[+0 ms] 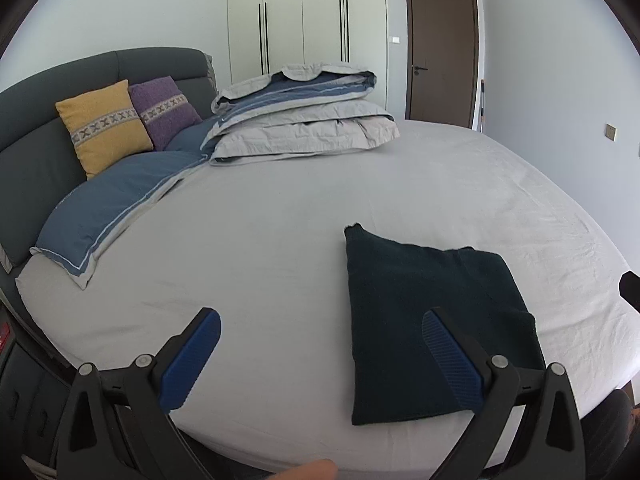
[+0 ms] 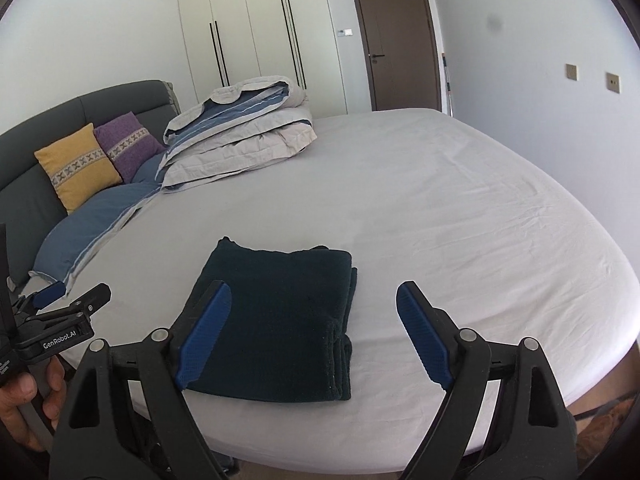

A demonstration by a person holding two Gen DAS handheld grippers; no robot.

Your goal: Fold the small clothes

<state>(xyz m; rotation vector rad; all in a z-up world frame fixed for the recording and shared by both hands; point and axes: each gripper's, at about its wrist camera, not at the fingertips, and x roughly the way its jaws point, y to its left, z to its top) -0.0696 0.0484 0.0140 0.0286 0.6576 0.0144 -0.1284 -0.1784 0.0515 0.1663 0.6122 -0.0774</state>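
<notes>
A dark green garment (image 1: 400,300) lies folded into a thick rectangle on the grey bed sheet (image 1: 260,248), near the bed's front edge. My left gripper (image 1: 320,316) hovers above the sheet, open wide with nothing between its blue pads; its right finger (image 1: 448,356) overlaps the garment's left part in the picture. In the right wrist view the garment (image 2: 280,312) shows stacked layers along its right edge. My right gripper (image 2: 313,286) hangs open over it, with its left finger (image 2: 204,332) in front of the garment's left edge and nothing held. The left gripper (image 2: 76,292) shows at the far left in a hand.
A folded grey and blue duvet (image 1: 304,116) sits at the back of the bed. Yellow (image 1: 104,128) and purple (image 1: 164,108) cushions lean on the dark headboard (image 1: 32,168), with a blue pillow (image 1: 108,204) in front. White wardrobe (image 1: 304,12) and brown door (image 1: 442,52) stand behind.
</notes>
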